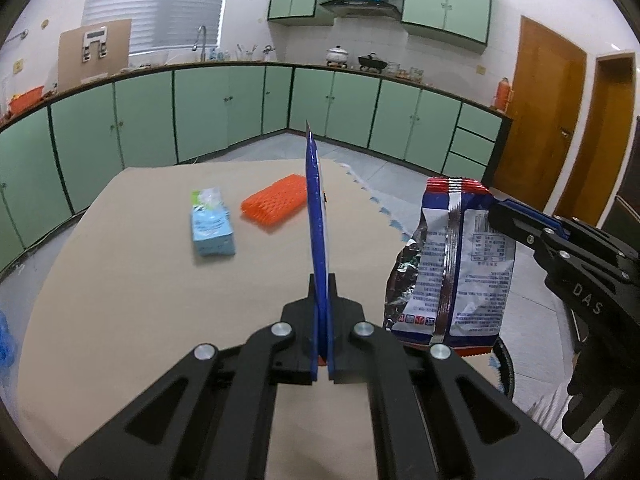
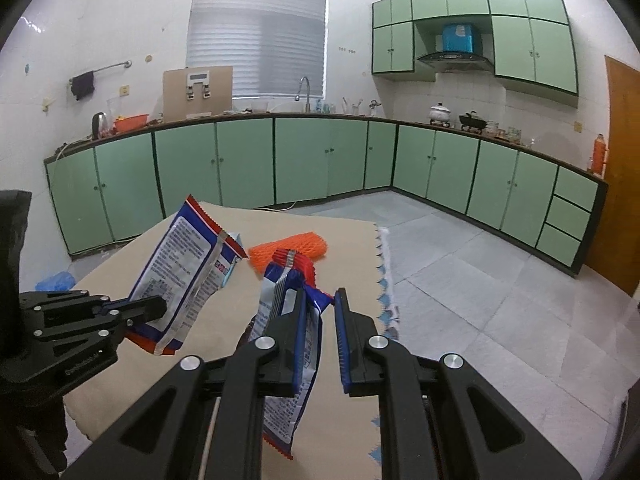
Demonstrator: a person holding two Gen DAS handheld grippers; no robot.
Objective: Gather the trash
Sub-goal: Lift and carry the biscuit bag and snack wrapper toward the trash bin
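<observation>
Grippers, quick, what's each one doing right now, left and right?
Left gripper: closed, pinching a blue snack wrapper edge-on.
Right gripper: jaws open, a second snack bag hanging between them against the left finger.

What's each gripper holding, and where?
Left hand-held gripper clamps left snack bag near its red-edged end. Right hand-held gripper: jaws apart, right snack bag unclamped against one finger.
</observation>
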